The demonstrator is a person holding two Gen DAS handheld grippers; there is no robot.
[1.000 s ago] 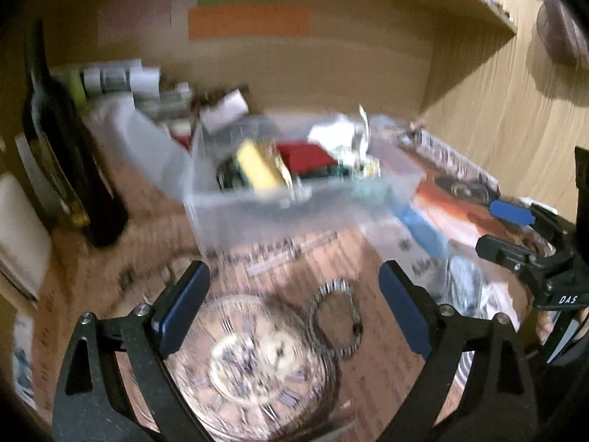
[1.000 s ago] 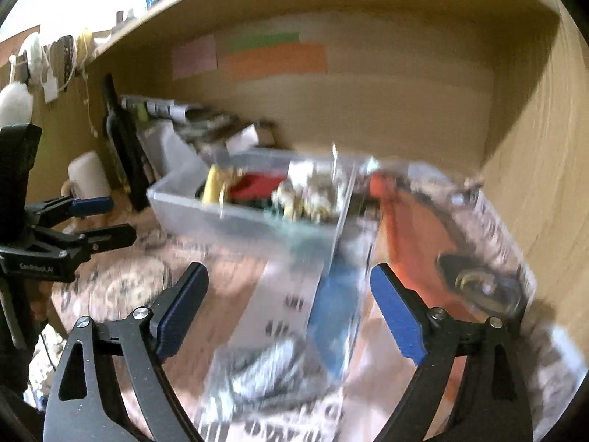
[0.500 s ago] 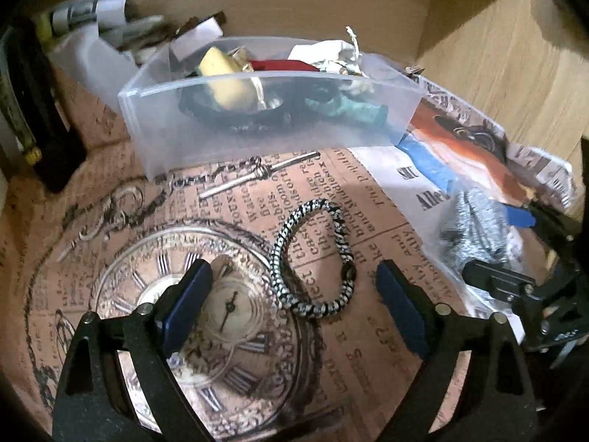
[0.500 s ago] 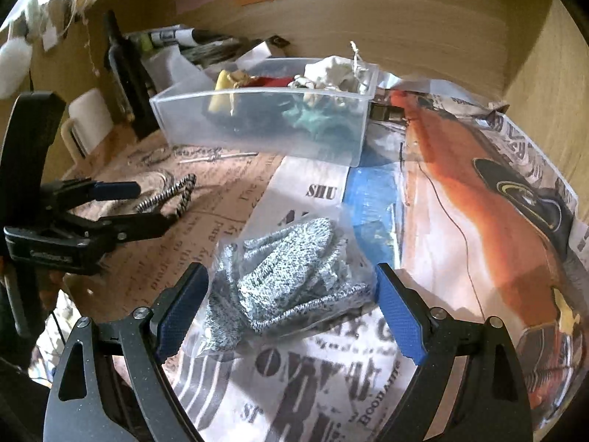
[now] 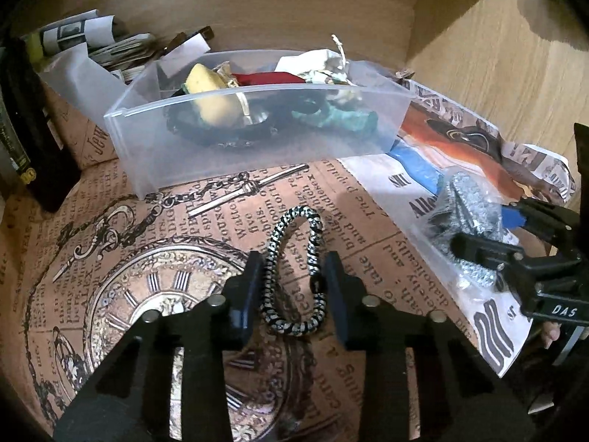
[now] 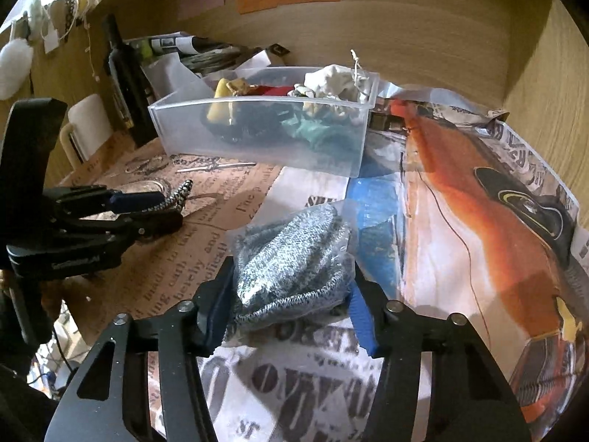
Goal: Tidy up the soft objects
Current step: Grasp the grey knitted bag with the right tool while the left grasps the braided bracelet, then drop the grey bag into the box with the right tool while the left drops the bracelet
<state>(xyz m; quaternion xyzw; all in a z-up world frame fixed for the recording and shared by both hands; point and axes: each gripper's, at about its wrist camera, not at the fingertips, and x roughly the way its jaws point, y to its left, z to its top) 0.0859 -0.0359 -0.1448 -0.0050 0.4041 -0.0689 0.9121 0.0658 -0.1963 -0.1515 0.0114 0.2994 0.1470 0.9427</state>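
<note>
Left gripper (image 5: 292, 287): fingers closed around black-white braided bracelet (image 5: 294, 269) on clock-print paper (image 5: 110, 294). Right gripper (image 6: 291, 305): apparently clamping bagged grey knit fabric (image 6: 294, 258) on newspaper (image 6: 313, 379). Clear plastic bin (image 5: 257, 147) behind, 1 unit, filled.

Bin (image 5: 257, 136) contents murky through frosted wall, dark bottle (image 5: 22, 118) cut off — left edge
</note>
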